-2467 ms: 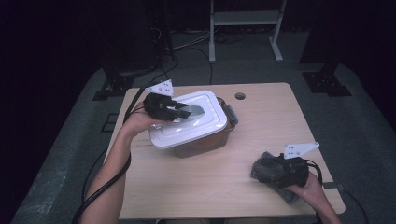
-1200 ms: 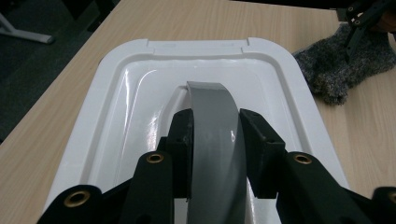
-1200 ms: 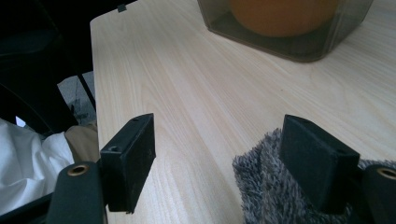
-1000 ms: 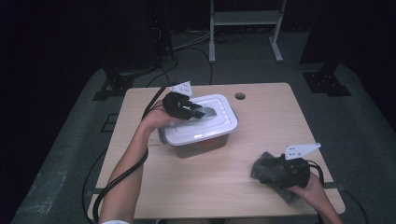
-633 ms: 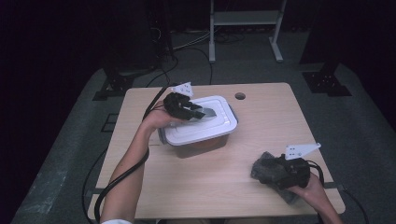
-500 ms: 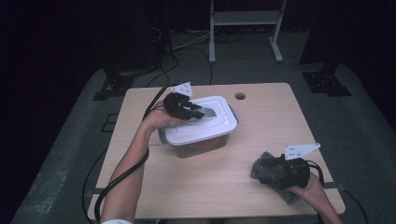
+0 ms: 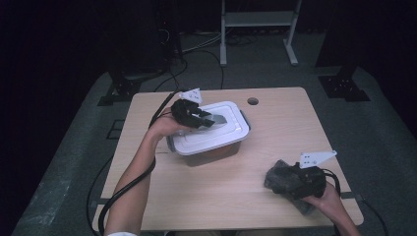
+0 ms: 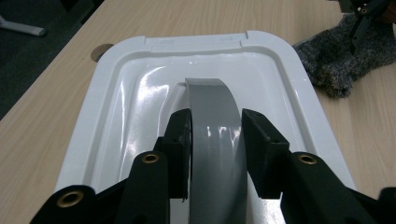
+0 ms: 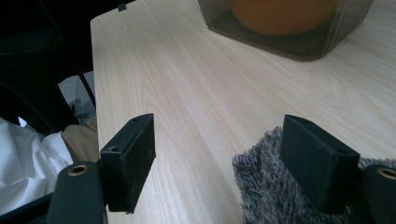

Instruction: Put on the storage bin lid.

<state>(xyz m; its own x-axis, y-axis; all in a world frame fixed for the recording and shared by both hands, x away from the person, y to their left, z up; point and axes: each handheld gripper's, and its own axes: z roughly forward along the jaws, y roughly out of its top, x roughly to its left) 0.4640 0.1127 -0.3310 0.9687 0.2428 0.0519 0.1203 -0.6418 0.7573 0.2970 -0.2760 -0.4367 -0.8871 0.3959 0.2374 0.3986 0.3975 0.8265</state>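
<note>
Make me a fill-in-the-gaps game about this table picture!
1. The left tongs straddle the grey ____ on the white lid.
2. Through the box wall shows something coloured ____.
3. Beside the right tongs lies a fuzzy grey ____.

Missing words: handle; orange; cloth

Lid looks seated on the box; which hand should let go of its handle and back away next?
Left, likely. The left gripper has its fingers astride the grey handle of the white lid, and they have just been opening. The right gripper rests by the grey cloth.
</note>
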